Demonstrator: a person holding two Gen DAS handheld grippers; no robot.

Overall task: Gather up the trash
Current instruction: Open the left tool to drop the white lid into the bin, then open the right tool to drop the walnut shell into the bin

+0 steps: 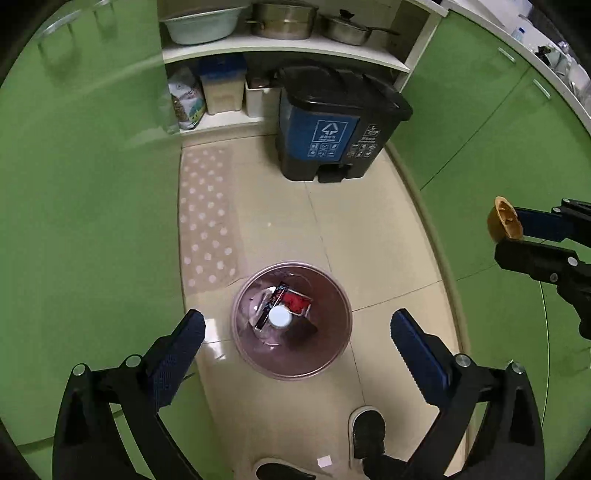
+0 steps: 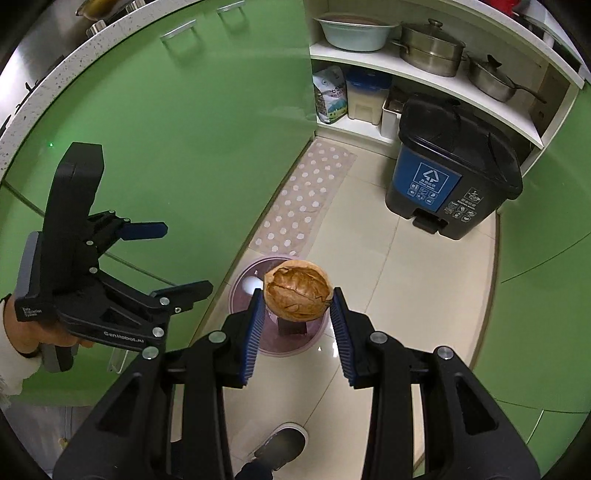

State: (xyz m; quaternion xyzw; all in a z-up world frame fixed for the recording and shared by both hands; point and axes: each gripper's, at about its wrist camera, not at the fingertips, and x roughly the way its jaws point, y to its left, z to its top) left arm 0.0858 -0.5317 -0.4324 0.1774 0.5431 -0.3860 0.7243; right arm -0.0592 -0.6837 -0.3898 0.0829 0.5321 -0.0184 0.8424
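A round pink waste bin (image 1: 291, 319) stands on the tiled floor, holding a white-capped bottle (image 1: 279, 316), a red wrapper (image 1: 295, 301) and other scraps. My left gripper (image 1: 297, 326) hangs above it, open wide, nothing between its blue pads. In the right wrist view that left gripper (image 2: 186, 258) shows at the left, held by a hand. My right gripper (image 2: 298, 299) is shut on a brown nutshell half (image 2: 298, 291), above the pink bin (image 2: 280, 345). From the left wrist view the shell (image 1: 504, 218) and right gripper (image 1: 508, 230) appear at the right edge.
A black and blue pedal bin (image 1: 334, 122) stands by the open shelf with pots (image 1: 284, 20) and a basin (image 1: 201, 24). Green cabinet doors (image 1: 85, 177) curve along both sides. A dotted mat (image 1: 207, 218) lies left of the pink bin. The person's shoe (image 1: 365, 435) is near the bottom.
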